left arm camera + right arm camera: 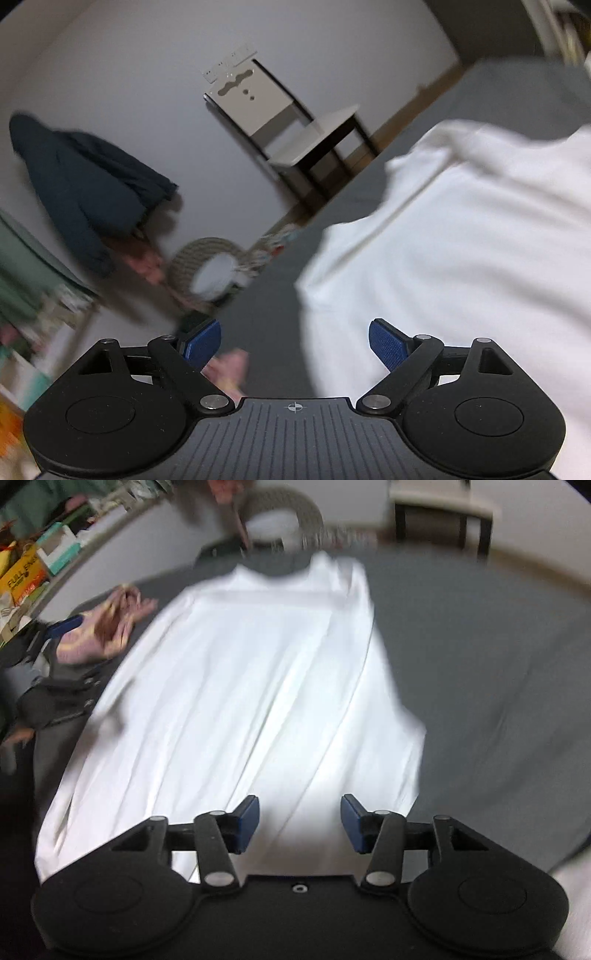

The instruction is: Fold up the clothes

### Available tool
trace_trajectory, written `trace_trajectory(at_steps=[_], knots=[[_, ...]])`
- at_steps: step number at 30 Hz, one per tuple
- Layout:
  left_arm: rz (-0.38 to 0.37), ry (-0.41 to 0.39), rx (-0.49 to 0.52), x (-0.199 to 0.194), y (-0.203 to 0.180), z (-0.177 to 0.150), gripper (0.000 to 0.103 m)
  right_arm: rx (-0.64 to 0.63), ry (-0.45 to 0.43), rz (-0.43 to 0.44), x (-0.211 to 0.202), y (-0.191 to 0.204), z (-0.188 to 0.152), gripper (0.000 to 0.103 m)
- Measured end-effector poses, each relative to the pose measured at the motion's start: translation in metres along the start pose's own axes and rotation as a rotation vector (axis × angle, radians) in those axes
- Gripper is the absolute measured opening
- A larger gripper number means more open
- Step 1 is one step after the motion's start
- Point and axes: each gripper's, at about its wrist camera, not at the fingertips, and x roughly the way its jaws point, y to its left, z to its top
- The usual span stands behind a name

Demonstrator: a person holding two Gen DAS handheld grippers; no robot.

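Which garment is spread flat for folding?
The white shirt, laid out on the grey surface; the pink garment beside it is bunched up.

A grey bed — white shirt and pink garment on it.

A yellow box is sitting on the shelf far off to the upper left of the right gripper, showing dark letters reading "FULL"; the rest is blurring out; nothing else is reading clearly.
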Motion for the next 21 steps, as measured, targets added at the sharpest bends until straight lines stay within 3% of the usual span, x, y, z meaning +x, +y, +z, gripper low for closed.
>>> trace_trajectory(at_steps=[5, 6, 8, 9, 14, 17, 19, 21], knots=[[-0.16, -0.027, -0.235, -0.078, -0.028, -0.04, 0.088, 0.158, 0.044, 0.096, 0.028, -0.003, -0.014, 0.041], [-0.185, -0.032, -0.28, -0.086, -0.033, -0.047, 0.088, 0.178, 0.044, 0.12, 0.031, -0.004, -0.014, 0.036], [-0.234, -0.044, -0.366, -0.094, -0.043, -0.064, 0.088, 0.195, 0.05, 0.145, 0.035, -0.003, -0.016, 0.008], [-0.257, -0.052, -0.398, -0.094, -0.047, -0.072, 0.088, 0.198, 0.059, 0.141, 0.034, -0.004, -0.018, 0.002], [-0.326, -0.06, -0.478, -0.093, -0.061, -0.103, 0.088, 0.222, -0.018, 0.072, 0.013, -0.018, -0.001, 0.002], [-0.331, -0.059, -0.47, -0.093, -0.059, -0.114, 0.088, 0.224, -0.112, -0.073, -0.019, -0.044, 0.018, 0.002], [-0.323, -0.058, -0.469, -0.089, -0.053, -0.117, 0.088, 0.189, -0.172, -0.238, -0.038, -0.064, 0.03, 0.002], [-0.318, -0.056, -0.48, -0.085, -0.047, -0.119, 0.088, 0.098, -0.211, -0.459, -0.047, -0.079, 0.043, 0.002]])
